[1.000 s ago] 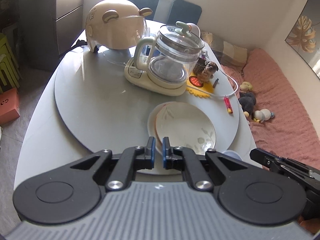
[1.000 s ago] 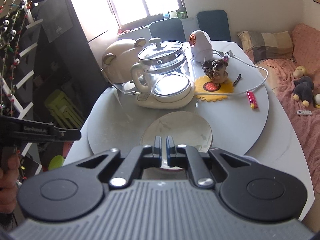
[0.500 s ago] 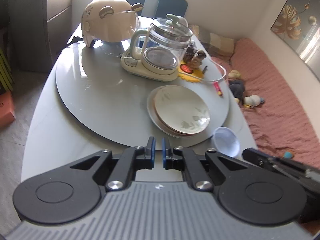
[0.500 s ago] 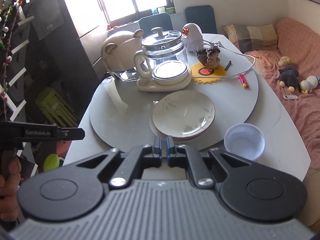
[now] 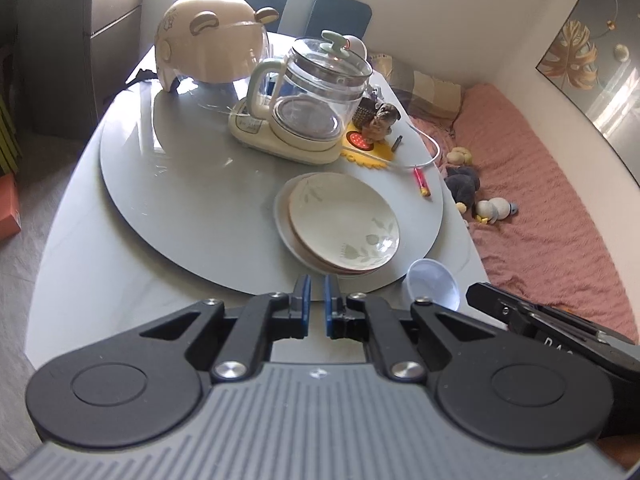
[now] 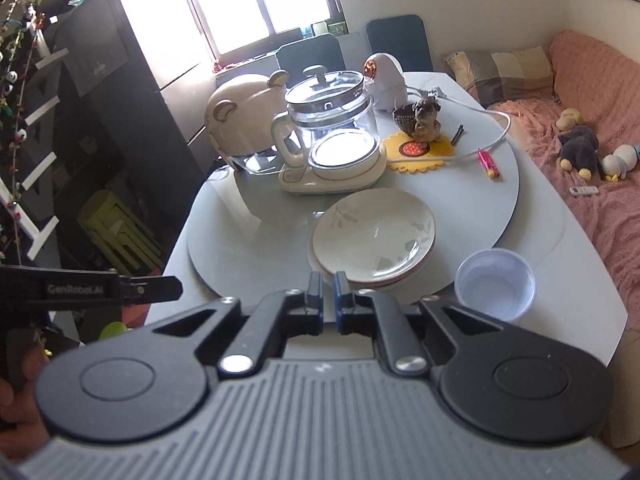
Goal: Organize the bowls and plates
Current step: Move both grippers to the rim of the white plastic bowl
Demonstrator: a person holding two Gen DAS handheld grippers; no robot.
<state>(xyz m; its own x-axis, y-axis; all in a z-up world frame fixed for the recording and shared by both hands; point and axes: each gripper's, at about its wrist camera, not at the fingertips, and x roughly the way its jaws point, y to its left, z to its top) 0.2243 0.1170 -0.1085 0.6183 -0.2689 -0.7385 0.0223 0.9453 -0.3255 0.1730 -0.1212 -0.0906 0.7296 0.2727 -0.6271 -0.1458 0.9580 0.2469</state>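
A stack of cream plates with a leaf pattern [image 5: 344, 224] [image 6: 374, 234] lies on the grey turntable [image 5: 192, 184] [image 6: 248, 240], toward its near edge. A pale blue plastic bowl [image 5: 434, 284] [image 6: 496, 290] stands upright on the table just right of the stack, off the turntable. My left gripper [image 5: 316, 292] is shut and holds nothing; it hovers over the table's near edge, short of the plates. My right gripper [image 6: 329, 290] is shut and empty too, just in front of the stack. Each gripper's black body shows at the edge of the other's view.
Behind the plates stand a glass kettle on a cream base [image 5: 308, 108] [image 6: 332, 148], a bear-eared helmet [image 5: 212, 48] [image 6: 240, 120], a dog figurine on a yellow mat [image 6: 420, 124], a white cable and a pink lighter [image 6: 490, 164]. A pink sofa with soft toys [image 6: 580, 152] lies right.
Both grippers have drawn back from the plates, so the stack sits farther off and the blue bowl has come into view. Both stay shut.
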